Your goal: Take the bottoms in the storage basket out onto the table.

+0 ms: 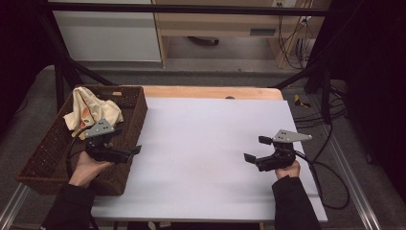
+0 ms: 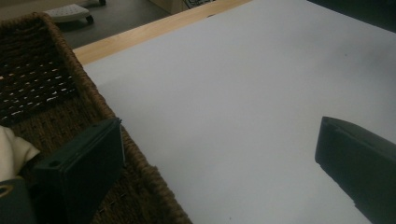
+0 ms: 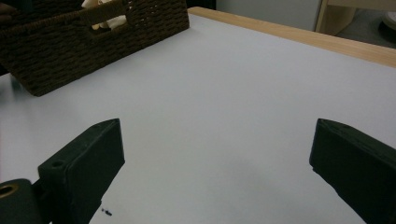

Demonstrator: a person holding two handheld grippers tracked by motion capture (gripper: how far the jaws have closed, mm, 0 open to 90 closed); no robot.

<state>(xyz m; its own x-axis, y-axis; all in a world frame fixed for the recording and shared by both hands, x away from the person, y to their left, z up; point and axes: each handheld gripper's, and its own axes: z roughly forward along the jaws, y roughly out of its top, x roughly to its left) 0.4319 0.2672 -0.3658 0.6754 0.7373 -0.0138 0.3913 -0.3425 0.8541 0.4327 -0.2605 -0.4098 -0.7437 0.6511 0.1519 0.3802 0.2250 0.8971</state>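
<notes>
A brown wicker basket (image 1: 48, 158) stands at the table's left and holds a crumpled cream cloth (image 1: 91, 109) in its far end. My left gripper (image 1: 127, 140) hovers over the basket's right wall, open and holding nothing. In the left gripper view its jaws (image 2: 219, 130) straddle the basket rim (image 2: 93, 98) and the white sheet, with a corner of the cloth (image 2: 11, 151) at the left. My right gripper (image 1: 257, 148) is open and empty above the right side of the white sheet (image 1: 201, 143), pointing left. The right gripper view looks between the gripper's jaws (image 3: 215, 128) toward the basket (image 3: 93, 42).
The white sheet covers most of a wooden table whose far edge (image 1: 210, 92) shows. Black frame posts (image 1: 60, 81) rise behind the basket. Cables (image 1: 330, 167) trail off the right edge. A white cabinet (image 1: 110, 33) and wooden furniture stand beyond the table.
</notes>
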